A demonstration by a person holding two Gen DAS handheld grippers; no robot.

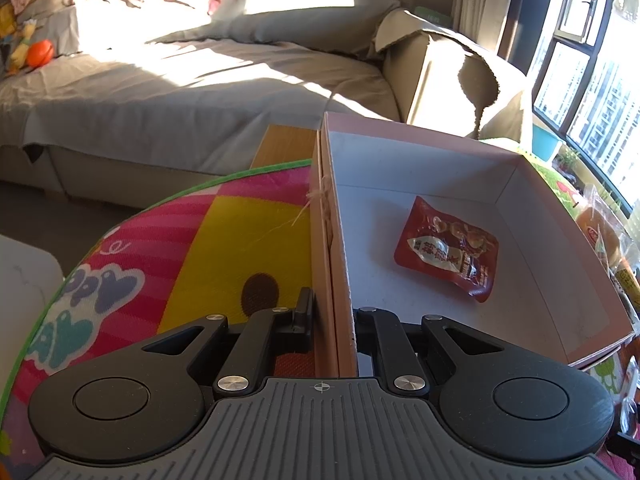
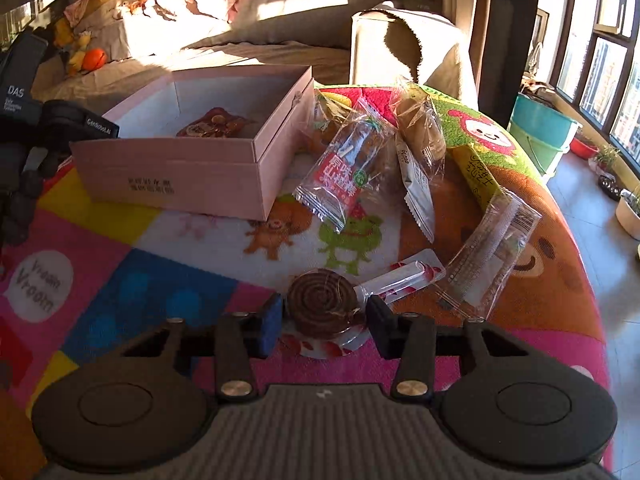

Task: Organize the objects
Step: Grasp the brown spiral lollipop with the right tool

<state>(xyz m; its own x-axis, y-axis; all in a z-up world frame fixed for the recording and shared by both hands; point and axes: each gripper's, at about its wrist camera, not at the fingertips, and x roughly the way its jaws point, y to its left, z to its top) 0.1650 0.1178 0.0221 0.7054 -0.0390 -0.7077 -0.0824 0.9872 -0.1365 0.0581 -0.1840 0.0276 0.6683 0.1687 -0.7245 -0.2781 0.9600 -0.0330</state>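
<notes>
A pink box [image 1: 560,248] [image 2: 176,168] stands open on a colourful round mat [image 2: 160,280]. A red sauce packet [image 1: 448,248] [image 2: 216,124] lies inside it. My left gripper [image 1: 334,316] is shut on the box's left wall, one finger outside and one inside. My right gripper [image 2: 322,320] is open, its fingers on either side of a brown spiral snack roll [image 2: 322,300] in clear wrap lying on the mat. Several wrapped snacks [image 2: 348,160] lie to the right of the box.
A grey sofa [image 1: 200,80] with pillows stands behind the table. A cardboard box [image 1: 452,72] is at the back right. A teal bucket [image 2: 540,132] and plant pots stand on the floor by the window. The mat's edge drops off at right.
</notes>
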